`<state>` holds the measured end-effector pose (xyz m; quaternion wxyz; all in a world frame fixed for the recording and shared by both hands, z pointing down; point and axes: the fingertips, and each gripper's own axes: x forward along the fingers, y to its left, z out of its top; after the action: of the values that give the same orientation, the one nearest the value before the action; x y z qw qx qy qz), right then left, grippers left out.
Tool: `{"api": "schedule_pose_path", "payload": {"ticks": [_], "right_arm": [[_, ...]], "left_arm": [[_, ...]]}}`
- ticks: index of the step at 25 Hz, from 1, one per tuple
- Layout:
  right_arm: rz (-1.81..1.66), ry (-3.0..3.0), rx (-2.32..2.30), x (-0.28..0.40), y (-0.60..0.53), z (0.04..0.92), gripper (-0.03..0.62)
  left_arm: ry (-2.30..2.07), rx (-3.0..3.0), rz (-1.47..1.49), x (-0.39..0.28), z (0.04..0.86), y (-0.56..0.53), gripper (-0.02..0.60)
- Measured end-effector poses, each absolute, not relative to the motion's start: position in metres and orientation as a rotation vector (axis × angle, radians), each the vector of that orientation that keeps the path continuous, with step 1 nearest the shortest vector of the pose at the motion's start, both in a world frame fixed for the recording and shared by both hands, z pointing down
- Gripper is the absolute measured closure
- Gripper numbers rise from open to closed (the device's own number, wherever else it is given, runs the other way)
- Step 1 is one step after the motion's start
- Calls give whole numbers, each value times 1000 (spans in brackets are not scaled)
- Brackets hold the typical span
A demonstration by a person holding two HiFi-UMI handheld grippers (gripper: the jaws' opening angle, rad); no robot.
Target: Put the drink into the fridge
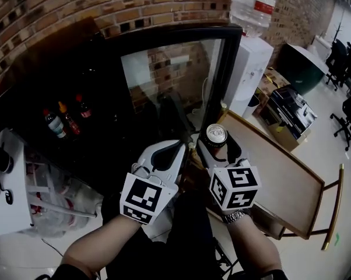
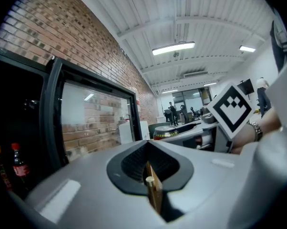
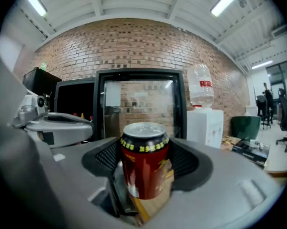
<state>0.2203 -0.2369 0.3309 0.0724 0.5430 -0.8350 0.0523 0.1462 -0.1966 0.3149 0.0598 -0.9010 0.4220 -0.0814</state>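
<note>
One red can (image 3: 144, 166) is held upright, clamped in the right gripper (image 1: 218, 150). The left gripper (image 2: 150, 173) is shut on nothing, just beside it. Ahead, one glass fridge door (image 1: 175, 80) is swung open. The dark fridge interior (image 1: 88, 80) is exposed at its left, where three bottles (image 1: 67, 118) are counted.
</note>
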Motion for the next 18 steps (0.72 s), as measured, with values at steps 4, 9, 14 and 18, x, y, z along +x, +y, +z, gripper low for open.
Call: {"api": "schedule_pose_path", "payload": {"ticks": [4, 9, 14, 18], "right_arm": [[132, -2580, 1520, 177, -225, 324, 276], [105, -2664, 1360, 114, -206, 325, 276], [89, -2725, 1195, 51, -188, 331, 276], [87, -2760, 1070, 4, -177, 343, 276]], "left_arm": [[1376, -2675, -237, 110, 308, -187, 577], [1512, -2604, -237, 56, 309, -173, 577], [1654, -2541, -244, -3, 316, -160, 577], [1767, -2491, -262, -50, 326, -151, 577]]}}
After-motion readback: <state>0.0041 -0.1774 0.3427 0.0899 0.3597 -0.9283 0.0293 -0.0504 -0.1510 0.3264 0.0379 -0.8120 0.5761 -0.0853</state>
